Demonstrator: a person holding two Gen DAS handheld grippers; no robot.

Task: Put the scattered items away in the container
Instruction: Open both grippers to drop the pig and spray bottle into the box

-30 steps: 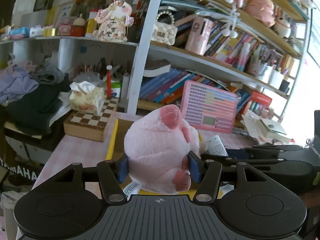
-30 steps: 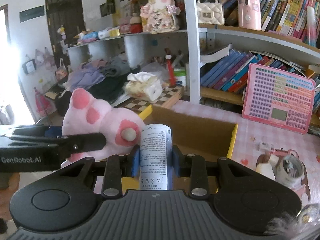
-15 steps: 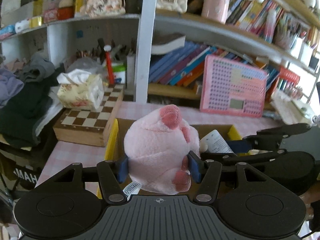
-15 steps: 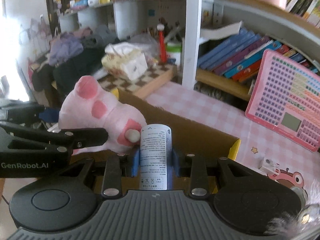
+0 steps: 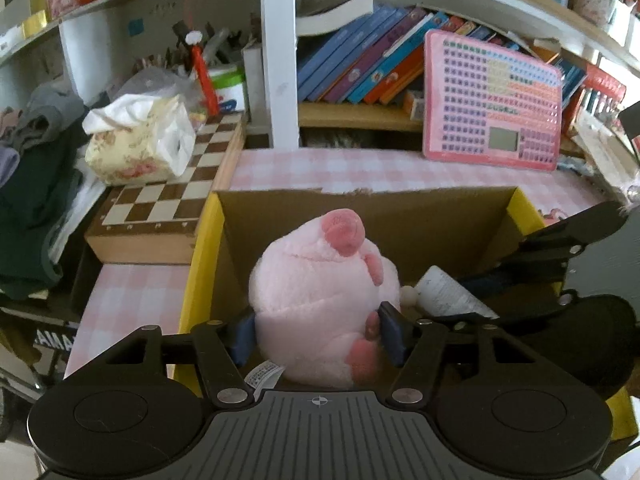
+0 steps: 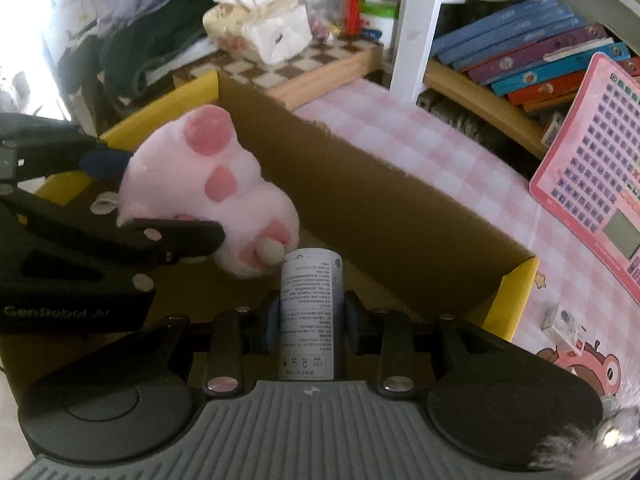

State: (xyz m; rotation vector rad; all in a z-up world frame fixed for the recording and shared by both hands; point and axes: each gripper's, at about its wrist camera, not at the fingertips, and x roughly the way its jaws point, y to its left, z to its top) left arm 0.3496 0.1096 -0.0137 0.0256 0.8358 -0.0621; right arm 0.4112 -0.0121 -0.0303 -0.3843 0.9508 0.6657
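Left wrist – left tool [image 5: 316, 330] clamps plush pig [image 5: 320, 300]; right tool [image 6: 308, 320] clamps white tube [image 6: 310, 312] – over box [image 5: 400, 216]

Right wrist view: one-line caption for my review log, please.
Right gripper holds a white printed tube over the open cardboard box, beside the left gripper's pink plush toy.

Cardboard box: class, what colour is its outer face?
Yellow outside on the cardboard box, brown inside; clearest in the left wrist view.

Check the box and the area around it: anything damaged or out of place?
The box's far wall has a ragged, torn top edge near its middle, visible from both wrists. A small white carton lies loose on the tablecloth outside the box. Nothing looks spilled.
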